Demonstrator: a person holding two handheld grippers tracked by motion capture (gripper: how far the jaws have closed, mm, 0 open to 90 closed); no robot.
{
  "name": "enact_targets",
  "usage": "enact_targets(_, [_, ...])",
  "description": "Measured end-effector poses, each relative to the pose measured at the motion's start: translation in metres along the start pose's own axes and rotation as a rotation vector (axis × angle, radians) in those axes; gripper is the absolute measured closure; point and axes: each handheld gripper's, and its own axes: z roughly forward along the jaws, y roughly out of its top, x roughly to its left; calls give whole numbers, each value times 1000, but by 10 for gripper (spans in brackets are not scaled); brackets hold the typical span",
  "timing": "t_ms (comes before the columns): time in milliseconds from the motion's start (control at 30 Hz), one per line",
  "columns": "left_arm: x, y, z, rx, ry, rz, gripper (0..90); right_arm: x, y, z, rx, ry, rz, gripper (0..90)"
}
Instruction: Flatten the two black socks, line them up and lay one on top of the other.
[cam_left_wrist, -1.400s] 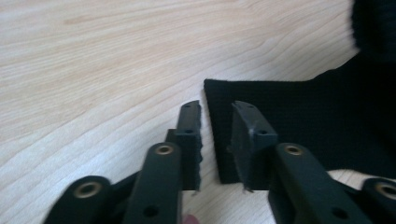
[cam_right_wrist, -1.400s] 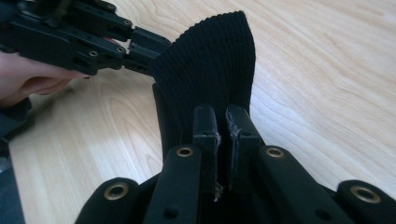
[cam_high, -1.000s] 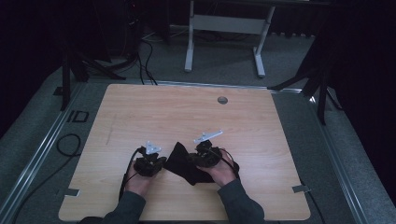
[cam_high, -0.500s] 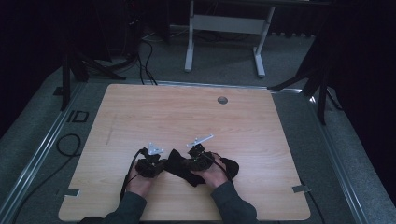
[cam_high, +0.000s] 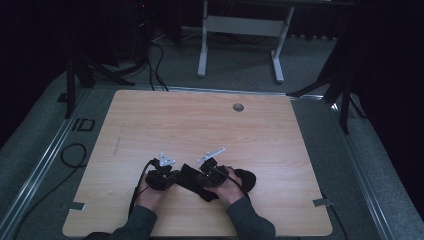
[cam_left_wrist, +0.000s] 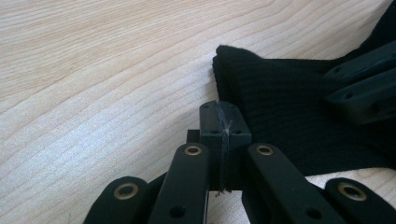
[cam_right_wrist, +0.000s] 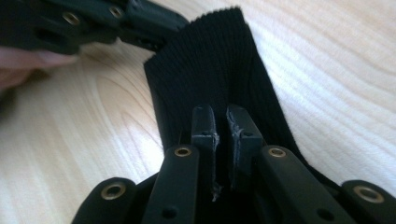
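Both grippers, left (cam_left_wrist: 223, 122) and right (cam_right_wrist: 219, 122), pinch the sock (cam_right_wrist: 210, 70) (ribbed, black); keep pulls even, cuff flat on table (cam_high: 200, 120).

One camera hangs high, looking forward and down over the table (cam_high: 210, 125). Two others ride low and close, both facing the black sock (cam_left_wrist: 289, 116) on its wood

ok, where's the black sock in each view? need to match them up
High view: black sock low centre on the table, between the two hands.
Left gripper view: right half, above and beside the left tool.
Right gripper view: centre, running up from the right tool to top centre.
Shared landmark: the light wood table grain under it.
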Motion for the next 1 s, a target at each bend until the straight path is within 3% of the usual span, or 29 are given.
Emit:
enact_targets(167, [-1,2,-16,-49,-24,-7,894,-3,-1,2,-9,19,11,824])
enact_targets(333, [-16,3,-22,-85,-71,58,891,-1,-2,3,-18,8,5,824])
enact_targets(433, [-21,2,-15,-67,-68,82,863,-1,-2,3,-21,6,0,824])
enact_targets(500, [-20,1,-7,-27,-40,76,859,0,-2,4,-21,1,-12,824])
enact_targets(600, [-18,1,-4,-20,-49,67,883,0,-2,3,-21,4,-10,813])
enact_targets(700, [-22,0,-2,-18,-33,85,896,3,-2,2,-37,10,-18,678])
enact_targets(767, [-22,0,-2,-15,-34,84,897,7,-2,-5,-55,-31,-40,653])
enact_targets(833, [-20,0,-3,-13,-42,78,897,8,-2,-16,-93,-43,-39,632])
enact_targets(1000, [-21,0,-2,-19,-43,70,897,-1,-4,-47,-132,-95,-35,614])
